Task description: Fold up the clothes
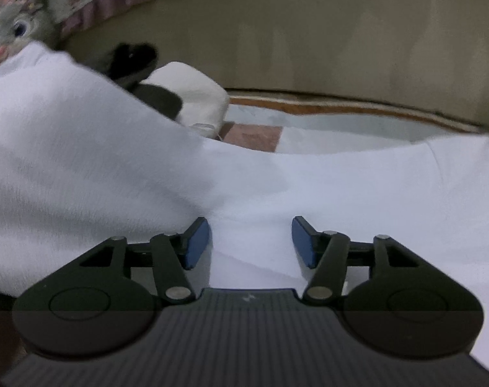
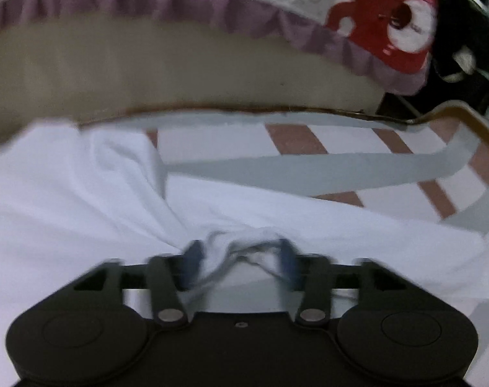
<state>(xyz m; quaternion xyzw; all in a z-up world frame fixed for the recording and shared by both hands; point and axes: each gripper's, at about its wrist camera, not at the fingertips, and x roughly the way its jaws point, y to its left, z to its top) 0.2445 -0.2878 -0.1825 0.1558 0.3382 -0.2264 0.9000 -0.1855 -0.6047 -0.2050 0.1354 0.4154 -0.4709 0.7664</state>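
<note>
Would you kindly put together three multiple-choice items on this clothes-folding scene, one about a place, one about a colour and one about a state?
1. Where does the grey plush rabbit sit in the left wrist view?
A. upper left, behind the white garment
B. lower right, on the gripper body
C. centre, between the fingers

2. What colour are the pads on the fingers of the left gripper?
A. red
B. blue
C. yellow

3. How do the left gripper's jaws stand?
A. shut on a black sock
B. shut on nothing
C. open, with white cloth lying between them

Answers:
1 A, since the rabbit's head shows at the upper left edge above the raised cloth.
2 B, since both pads show blue against the black linkage.
3 C, since a wide gap separates the two pads and white fabric fills it.
</note>
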